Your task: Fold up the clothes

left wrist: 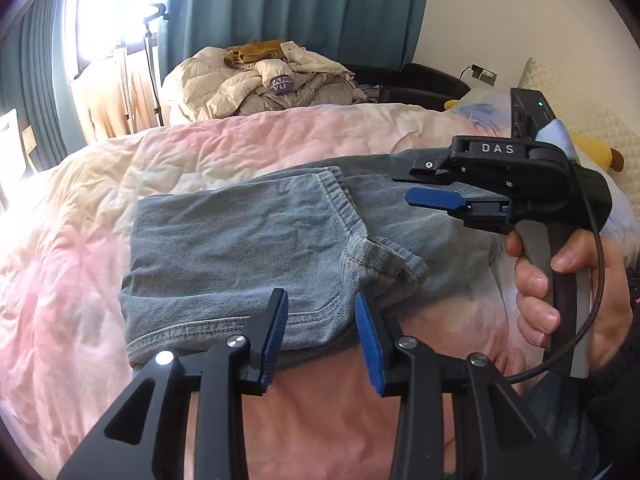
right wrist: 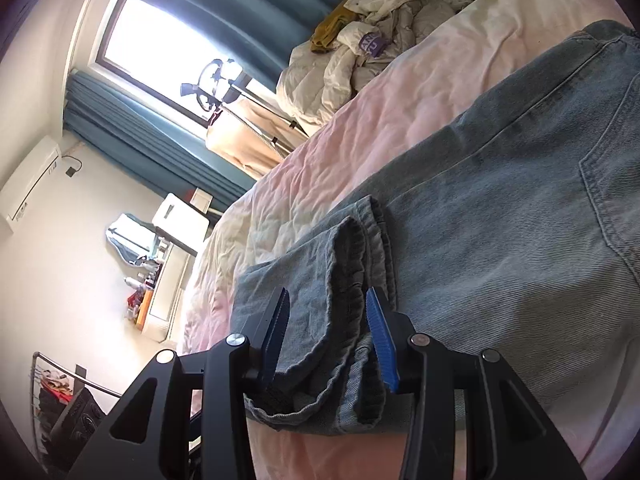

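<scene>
On bed, over pink quilt (left wrist: 72, 248): one pair of light blue jeans (left wrist: 224, 240), folded over, hem layers stacked on the upper part. Left gripper (left wrist: 322, 330): jaws apart above the near edge of the denim, nothing held. Right gripper (right wrist: 328, 338): jaws part open, folded hems lying between the blue pads; contact on both sides cannot be told. Heap of pale jackets (left wrist: 256, 84) beyond. No containers discernible.
</scene>
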A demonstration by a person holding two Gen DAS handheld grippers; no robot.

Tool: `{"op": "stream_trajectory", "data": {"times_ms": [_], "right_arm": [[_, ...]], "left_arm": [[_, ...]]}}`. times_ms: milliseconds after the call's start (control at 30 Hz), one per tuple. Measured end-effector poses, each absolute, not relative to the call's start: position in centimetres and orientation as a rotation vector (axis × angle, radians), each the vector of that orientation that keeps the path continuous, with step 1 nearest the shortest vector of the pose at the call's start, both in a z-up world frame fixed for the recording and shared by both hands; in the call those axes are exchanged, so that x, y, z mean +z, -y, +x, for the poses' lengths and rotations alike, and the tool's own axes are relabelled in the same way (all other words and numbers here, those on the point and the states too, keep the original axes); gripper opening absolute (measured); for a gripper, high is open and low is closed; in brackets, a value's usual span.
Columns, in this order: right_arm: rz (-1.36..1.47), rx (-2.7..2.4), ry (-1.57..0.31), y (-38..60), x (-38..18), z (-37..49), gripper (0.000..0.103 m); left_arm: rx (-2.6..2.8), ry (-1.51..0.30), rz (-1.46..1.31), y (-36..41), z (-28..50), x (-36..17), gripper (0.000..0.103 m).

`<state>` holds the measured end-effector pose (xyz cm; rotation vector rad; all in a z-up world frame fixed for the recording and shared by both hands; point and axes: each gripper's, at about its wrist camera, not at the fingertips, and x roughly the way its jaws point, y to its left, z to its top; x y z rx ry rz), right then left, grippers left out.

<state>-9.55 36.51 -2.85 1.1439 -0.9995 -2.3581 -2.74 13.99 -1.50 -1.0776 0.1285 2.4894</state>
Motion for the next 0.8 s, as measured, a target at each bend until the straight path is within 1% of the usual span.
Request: {"op": "stream_trajectory", "data": {"times_ms": [200,400,567,667,767,800], "right_arm": [[1.186,-2.271,0.944,-34.8,-3.5,-11.9,0.04],[1.229,-2.264,0.885,-33.9,-4.5,-14.7,0.04],[1.283,-2.248,0.862,-33.4,-6.3,-17.0,0.04],[1.313,-2.248,0.806,-32.8,-7.4,-18.0,0.04],[1.297,-2.296,0.678,-31.8,-7.5,-18.5,0.04],[1.304,-2.307,0.647,-31.6,-7.6,-18.7,0.037]], "left_arm": [[2.402,-0.136,-1.088,-14.6,-4.3,-3.6,0.036],[2.342,-0.051,-1.091,-14.6,-5.6,-4.6,0.036],[2.304,-0.096,-1.045,-15.8,-5.0,-5.1,0.036],[2.318,-0.118,-1.047,-16.5,-5.4,-5.7,0.036],[2.342,-0.104,-1.036,-16.8,-5.9,-6.0,0.036],[2.349,-0.095,-1.03,-16.9,-6.0,-6.1,0.035]]}}
